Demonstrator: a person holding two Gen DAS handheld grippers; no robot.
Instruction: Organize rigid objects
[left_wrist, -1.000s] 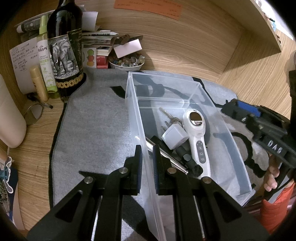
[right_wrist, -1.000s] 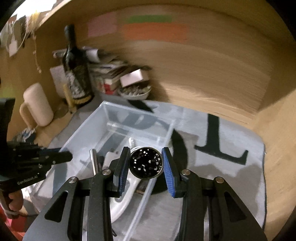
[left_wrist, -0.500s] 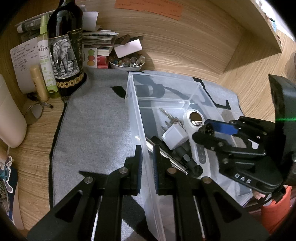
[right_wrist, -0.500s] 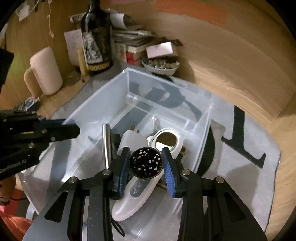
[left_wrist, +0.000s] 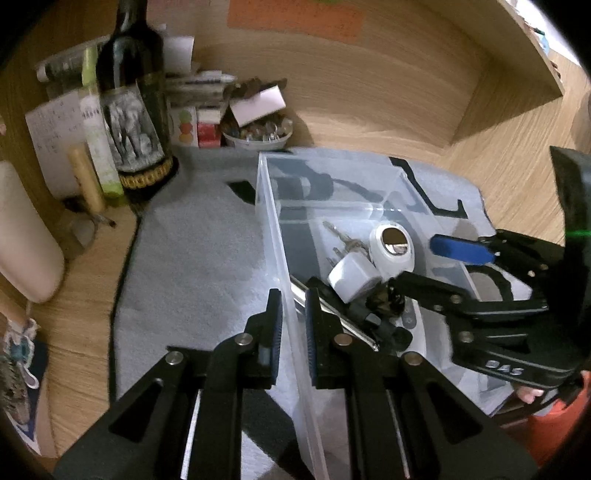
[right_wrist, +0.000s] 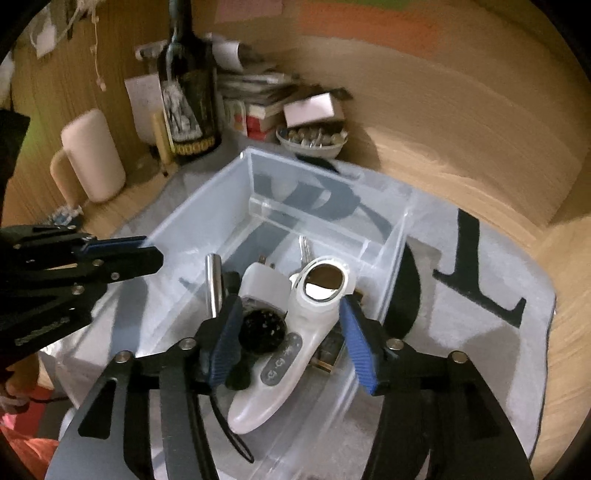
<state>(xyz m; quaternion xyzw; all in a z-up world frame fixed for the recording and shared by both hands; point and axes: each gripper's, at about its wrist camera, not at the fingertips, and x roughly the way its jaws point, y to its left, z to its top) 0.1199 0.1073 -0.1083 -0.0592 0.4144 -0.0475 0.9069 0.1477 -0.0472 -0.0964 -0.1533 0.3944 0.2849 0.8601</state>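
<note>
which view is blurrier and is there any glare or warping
Right wrist view: blurrier, wooden wall and wine bottle smeared; light glints off the white handheld device. Left wrist view: sharper, bottle label slightly soft, a green streak at the right edge. Both: fisheye bending with dark corners.

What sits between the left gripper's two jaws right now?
The near wall of the clear plastic bin stands between the left gripper jaws, shut on it; the left wrist view shows this.

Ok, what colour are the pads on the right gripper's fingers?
Blue pads on black fingers, clearest in the right wrist view.
</note>
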